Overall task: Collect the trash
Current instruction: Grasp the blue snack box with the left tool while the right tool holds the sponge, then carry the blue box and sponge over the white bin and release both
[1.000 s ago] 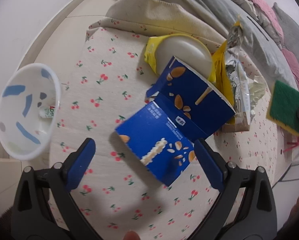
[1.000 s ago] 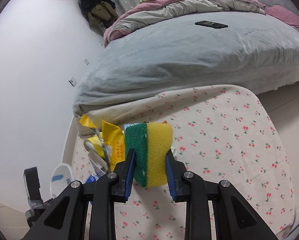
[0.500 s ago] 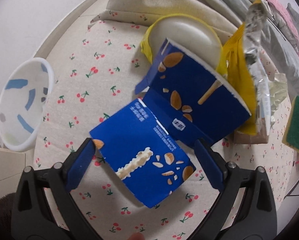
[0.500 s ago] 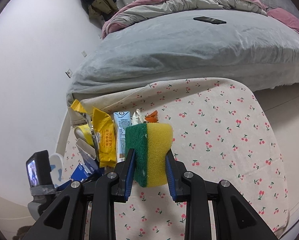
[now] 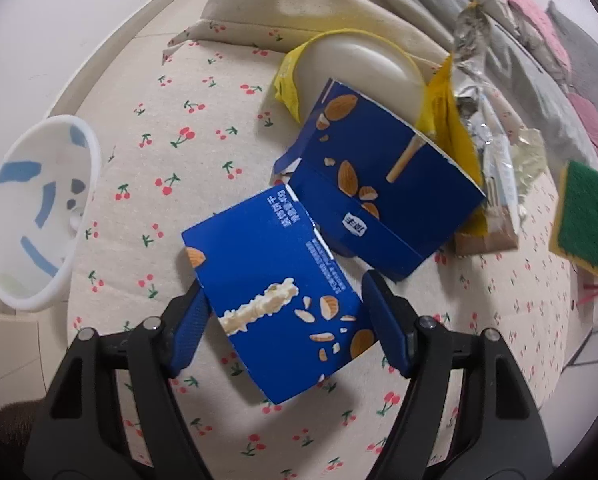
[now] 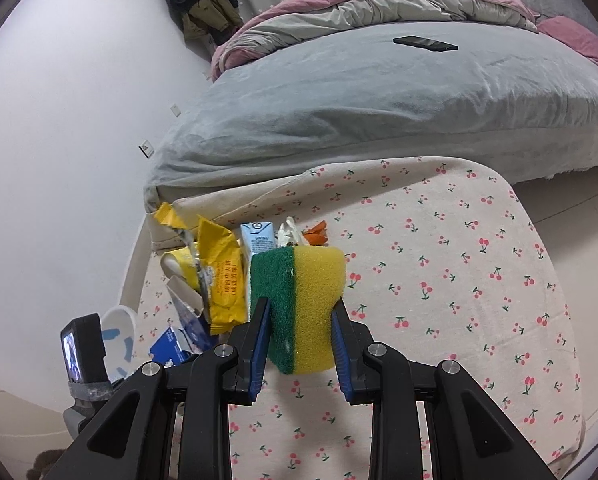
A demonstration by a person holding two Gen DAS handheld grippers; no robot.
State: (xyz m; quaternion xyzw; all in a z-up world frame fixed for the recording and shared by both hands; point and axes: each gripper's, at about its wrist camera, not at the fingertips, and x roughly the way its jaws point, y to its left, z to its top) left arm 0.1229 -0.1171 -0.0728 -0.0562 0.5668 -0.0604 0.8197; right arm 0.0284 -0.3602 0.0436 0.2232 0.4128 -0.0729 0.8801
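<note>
**Risk: carton slips out of a half-made grip**

White plastic bin with blue marks (image 5: 39, 216) sits far left, off the cherry-print cloth counter (image 5: 171, 136). Left gripper (image 5: 283, 320) has just been closing around the flattened blue cardboard snack carton (image 5: 275, 284); left pad touches its edge, right pad looks just clear. Thin card may buckle or pivot out, and the hinged upper panel could drag the yellow wrapper (image 5: 455, 132). Right gripper (image 6: 299, 332) pinches the green-and-yellow sponge (image 6: 299, 304); no slip risk there.
</note>
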